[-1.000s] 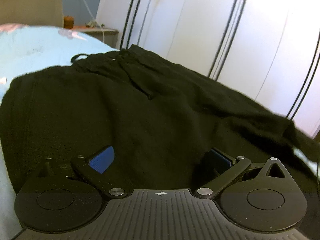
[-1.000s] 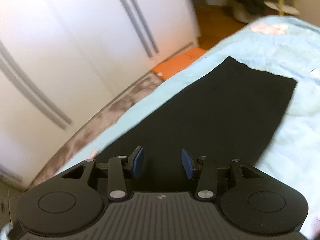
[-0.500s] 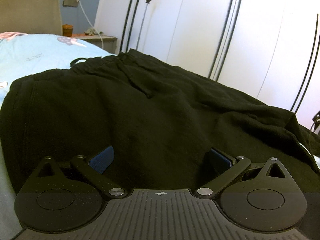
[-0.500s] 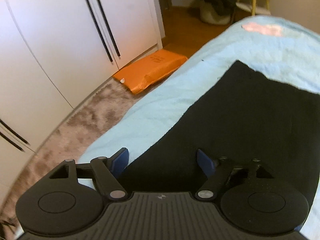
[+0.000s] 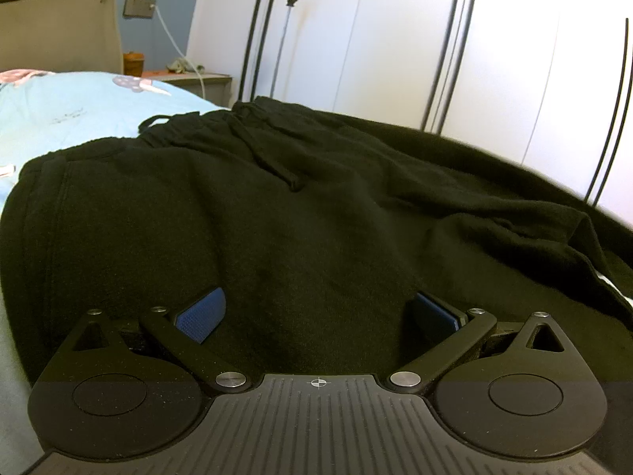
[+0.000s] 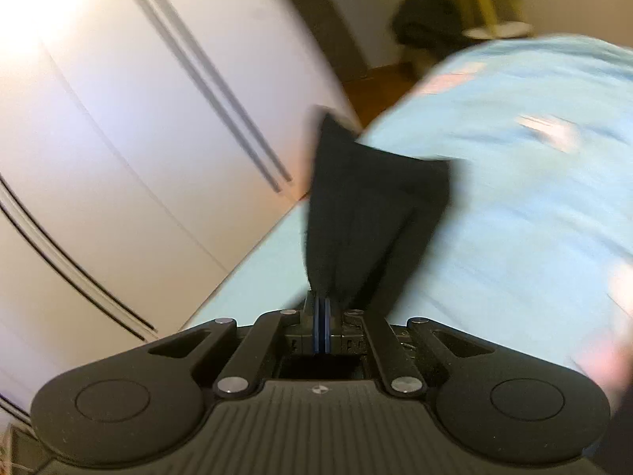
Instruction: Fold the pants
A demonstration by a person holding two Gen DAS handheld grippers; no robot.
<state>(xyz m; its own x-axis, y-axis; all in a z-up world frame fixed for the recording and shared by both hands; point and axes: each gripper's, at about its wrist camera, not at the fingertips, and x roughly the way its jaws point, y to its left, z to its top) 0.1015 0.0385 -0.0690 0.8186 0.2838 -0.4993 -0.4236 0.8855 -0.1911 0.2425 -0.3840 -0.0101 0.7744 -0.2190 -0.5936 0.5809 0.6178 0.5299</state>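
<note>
My right gripper has its blue pads pressed together, pinching a gathered edge of the black fleece pants; the cloth fans out from the pads and drapes down toward the light-blue bed sheet. This view is blurred. Beyond the lifted cloth stand white wardrobe doors with dark vertical lines, and a dark heap sits on the floor at the far end of the bed.

My left gripper has its blue-padded fingers spread wide, nothing between them, just above the pants, which lie rumpled across the sheet with the waistband and its black drawstring at the far side. Behind are the wardrobe doors, a bedside table and a white cable plugged into a wall socket.
</note>
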